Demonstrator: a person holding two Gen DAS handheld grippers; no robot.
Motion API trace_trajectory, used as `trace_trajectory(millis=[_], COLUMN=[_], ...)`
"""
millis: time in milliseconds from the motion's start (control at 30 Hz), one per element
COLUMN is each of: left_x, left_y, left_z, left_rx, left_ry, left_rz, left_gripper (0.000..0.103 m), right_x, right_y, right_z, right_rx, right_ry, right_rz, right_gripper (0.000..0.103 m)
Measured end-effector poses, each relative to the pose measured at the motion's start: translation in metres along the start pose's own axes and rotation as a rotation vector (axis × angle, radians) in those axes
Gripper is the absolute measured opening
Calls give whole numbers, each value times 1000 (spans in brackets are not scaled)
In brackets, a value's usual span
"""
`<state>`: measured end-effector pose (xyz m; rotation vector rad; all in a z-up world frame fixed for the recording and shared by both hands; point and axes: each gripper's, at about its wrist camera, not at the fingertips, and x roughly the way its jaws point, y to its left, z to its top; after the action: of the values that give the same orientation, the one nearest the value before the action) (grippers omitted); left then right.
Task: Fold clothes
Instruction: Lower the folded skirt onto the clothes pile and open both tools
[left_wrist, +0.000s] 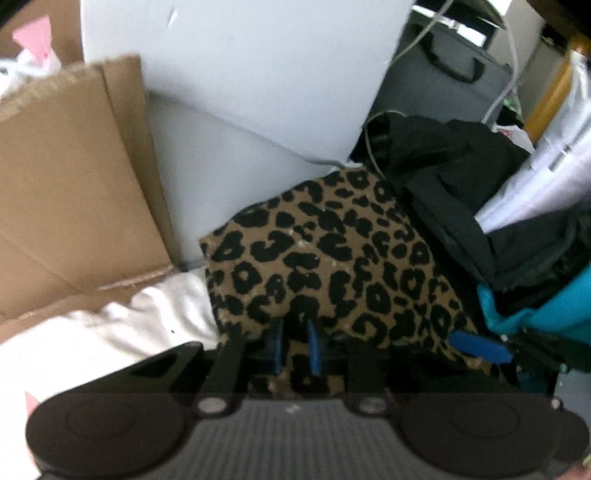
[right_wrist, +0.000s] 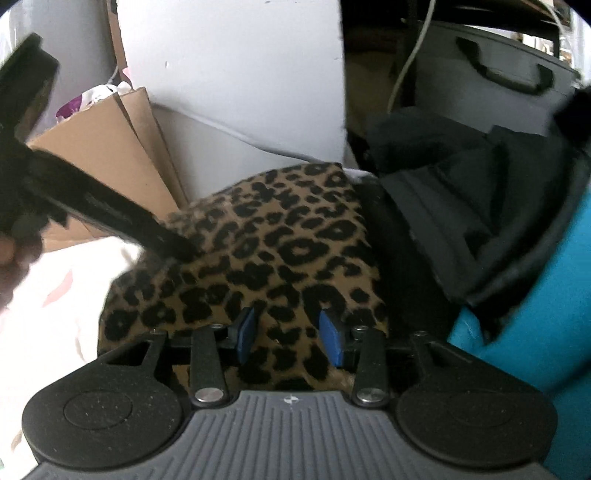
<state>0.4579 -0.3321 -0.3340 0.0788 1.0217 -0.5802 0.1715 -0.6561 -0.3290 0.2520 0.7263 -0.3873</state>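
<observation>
Gripping the leopard cloth (left_wrist: 325, 251) near its close edge, the left tool (left_wrist: 295, 347) has its blue pads set narrow with fabric running between them; whether they truly pinch it I cannot tell for sure, though it looks so. The right tool (right_wrist: 288, 332) stands wide, pads apart, the same cloth (right_wrist: 280, 243) lying between and under them, not clamped. In the right view the left tool (right_wrist: 110, 221) reaches in from the left onto the cloth's edge. To do this well, I judge the right pads should close on a single layer at the edge, level with the left, and both keep the edge taut. The cloth sits folded-looking in a compact slab, a white sheet (left_wrist: 92, 332) to its left, black clothes (left_wrist: 461, 206) just right, cardboard (left_wrist: 66, 192) behind.
</observation>
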Motion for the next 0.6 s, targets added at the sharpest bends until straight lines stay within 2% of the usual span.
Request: trace_trajectory(millis=[167, 333, 400, 600], left_x=[-19, -32, -28, -12], left_y=[-3, -6, -8, -7], left_z=[-9, -21, -28, -43], left_rx=[32, 5, 0, 18], left_ry=[-20, -70, -63, -41], left_rz=[-12, -83, -101, -65], left_gripper=[16, 16, 16, 18], right_x=[-18, -38, -40, -41], right_y=[-4, -3, -2, -3], right_z=[-20, -35, -39, -55], right_rx=[13, 32, 32, 16], right_ry=[-19, -46, -44, -18], right_rz=[-10, -3, -1, -20], right_gripper=[45, 45, 45, 45])
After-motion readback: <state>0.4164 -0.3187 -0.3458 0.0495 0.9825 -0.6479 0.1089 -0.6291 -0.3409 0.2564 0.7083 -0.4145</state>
